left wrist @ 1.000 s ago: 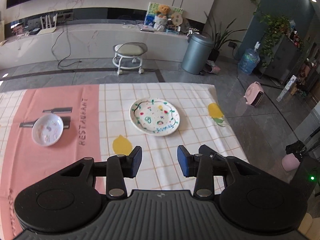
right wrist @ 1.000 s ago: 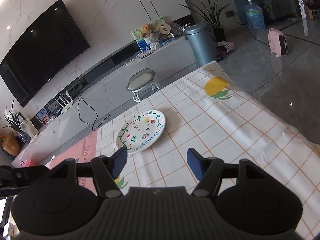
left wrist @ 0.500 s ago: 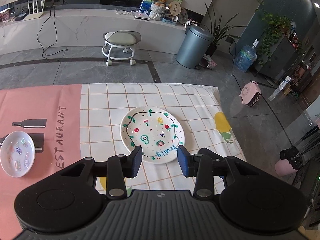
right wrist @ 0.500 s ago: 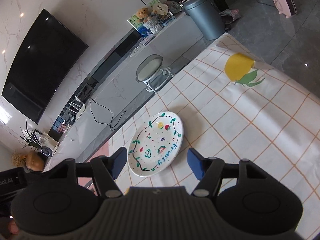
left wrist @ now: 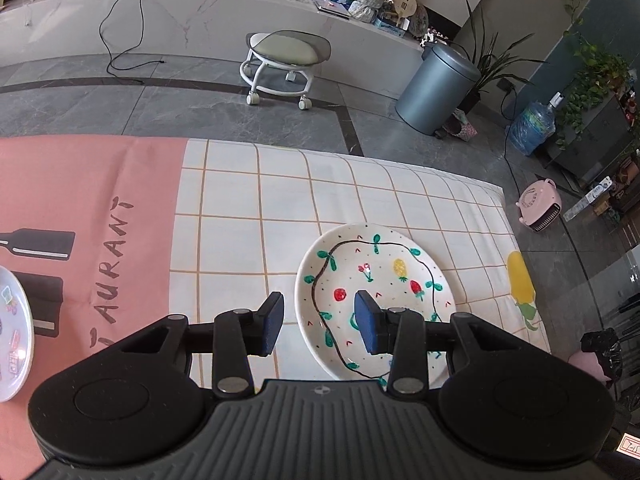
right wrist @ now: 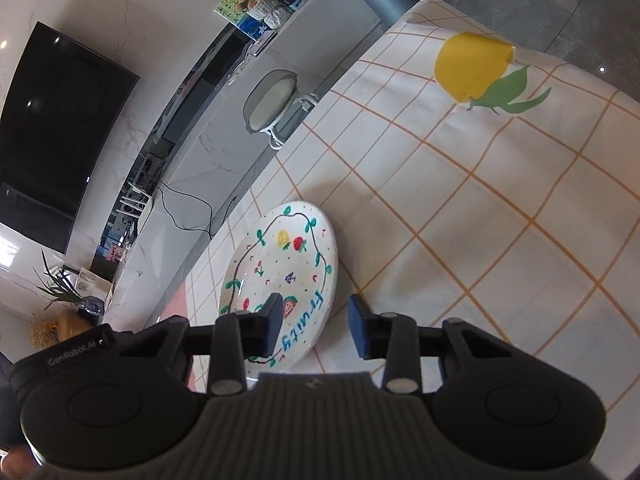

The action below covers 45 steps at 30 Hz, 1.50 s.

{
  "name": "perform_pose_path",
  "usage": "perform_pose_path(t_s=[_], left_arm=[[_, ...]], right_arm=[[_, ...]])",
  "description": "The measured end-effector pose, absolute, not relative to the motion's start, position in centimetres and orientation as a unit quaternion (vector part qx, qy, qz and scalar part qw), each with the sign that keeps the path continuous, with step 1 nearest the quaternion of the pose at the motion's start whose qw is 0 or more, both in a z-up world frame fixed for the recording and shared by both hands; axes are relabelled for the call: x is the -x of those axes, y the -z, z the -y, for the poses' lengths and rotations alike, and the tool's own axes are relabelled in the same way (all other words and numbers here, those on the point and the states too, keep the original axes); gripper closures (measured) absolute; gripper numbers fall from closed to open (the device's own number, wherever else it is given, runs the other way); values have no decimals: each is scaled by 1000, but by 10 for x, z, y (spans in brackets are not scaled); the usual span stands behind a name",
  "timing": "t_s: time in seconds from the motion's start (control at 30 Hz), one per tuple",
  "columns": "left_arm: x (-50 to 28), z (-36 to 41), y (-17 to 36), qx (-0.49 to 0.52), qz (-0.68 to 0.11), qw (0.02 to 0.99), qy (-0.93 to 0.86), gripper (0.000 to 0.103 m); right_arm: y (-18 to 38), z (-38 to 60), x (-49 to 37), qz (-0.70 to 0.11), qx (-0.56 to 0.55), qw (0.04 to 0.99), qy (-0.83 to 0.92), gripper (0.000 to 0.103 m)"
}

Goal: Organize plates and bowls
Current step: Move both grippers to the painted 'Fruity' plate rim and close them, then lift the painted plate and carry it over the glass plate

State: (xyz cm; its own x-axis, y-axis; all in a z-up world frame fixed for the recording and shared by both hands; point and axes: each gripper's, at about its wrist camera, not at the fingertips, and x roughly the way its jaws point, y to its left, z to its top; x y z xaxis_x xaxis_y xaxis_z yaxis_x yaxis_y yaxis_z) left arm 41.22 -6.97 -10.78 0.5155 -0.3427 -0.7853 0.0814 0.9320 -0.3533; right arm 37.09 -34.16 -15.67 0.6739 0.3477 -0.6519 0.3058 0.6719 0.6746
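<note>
A white plate painted with fruit and vines [left wrist: 376,280] lies on the checked tablecloth [left wrist: 248,208]; it also shows in the right wrist view [right wrist: 280,264]. My left gripper [left wrist: 319,326] is open, its jaws standing on either side of the plate's left rim. My right gripper [right wrist: 314,326] is open, its jaws standing on either side of the plate's right rim near the blue lettering. A small white bowl with coloured pictures [left wrist: 12,340] sits on the pink cloth panel at the far left edge.
The table's far edge [left wrist: 340,152] drops to a grey floor with a wheeled stool [left wrist: 286,60] and a grey bin [left wrist: 436,88]. A pink heater [left wrist: 540,210] stands off the right side. A yellow lemon print [right wrist: 476,66] marks the cloth's far corner.
Both grippers have moved in to the painted plate, which now lies between their open jaws. The small bowl has slid to the left edge of the left wrist view.
</note>
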Motion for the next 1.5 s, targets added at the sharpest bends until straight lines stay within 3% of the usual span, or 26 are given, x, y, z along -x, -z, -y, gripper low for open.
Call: perform_pose_path(t_s=[0.13,0.37,0.57,0.67,0.8,1.5], left_arm=[[-421,66,119,142,-479,857,123,58],[-432,62,135,160,-482,852,126,58],[-432,60,141,163,-473,855,135,73],[-433,63,143,162,-476,853,136,87],[-431,64,141,165,-475,854,128,89],[-366,71,78,181,-481,850,116,94]], right_arm=[[162,344,-375,-404,-402,822,0,66],[169,349,-385,-399,-421,815,-1,76],[175,346,-388,-396,-433,810,-15,84],[176,347,-386,-393,-435,810,-13,88],[178,350,-383,-396,-443,804,-4,98],[143,366,-325,-413,-507,756,1,98]])
